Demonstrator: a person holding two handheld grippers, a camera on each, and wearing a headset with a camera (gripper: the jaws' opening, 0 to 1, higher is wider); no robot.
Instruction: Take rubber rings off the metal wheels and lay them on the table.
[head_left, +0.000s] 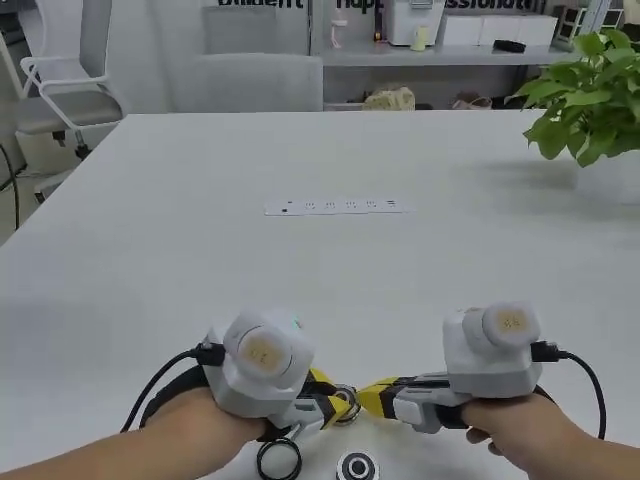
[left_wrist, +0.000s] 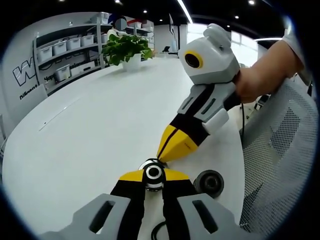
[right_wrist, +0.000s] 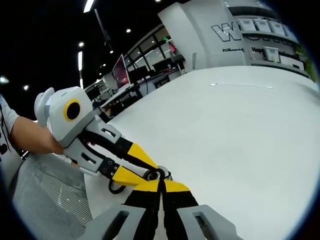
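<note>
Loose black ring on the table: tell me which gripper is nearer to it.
Left. The left gripper sits just beyond the ring, clamping the metal wheel; the right gripper lies on that wheel's far side.

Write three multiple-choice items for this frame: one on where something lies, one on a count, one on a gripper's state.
1. Where does the loose black rubber ring lie?
A. on the white table, next to the left gripper
B. on the floor
C. in a tray

2. How many small wheels does the left gripper view show?
A. one
B. two
C. four

3. How does the left gripper stand?
A. open above the table
B. shut on a metal wheel
C. shut on a cable

Key:
1 A: the ring lies flat on the table close by that gripper.
2 B: there is one metal wheel between the jaws and one dark-rimmed wheel on the table beside it.
3 B: its yellow-tipped jaws clamp the wheel from both sides.
</note>
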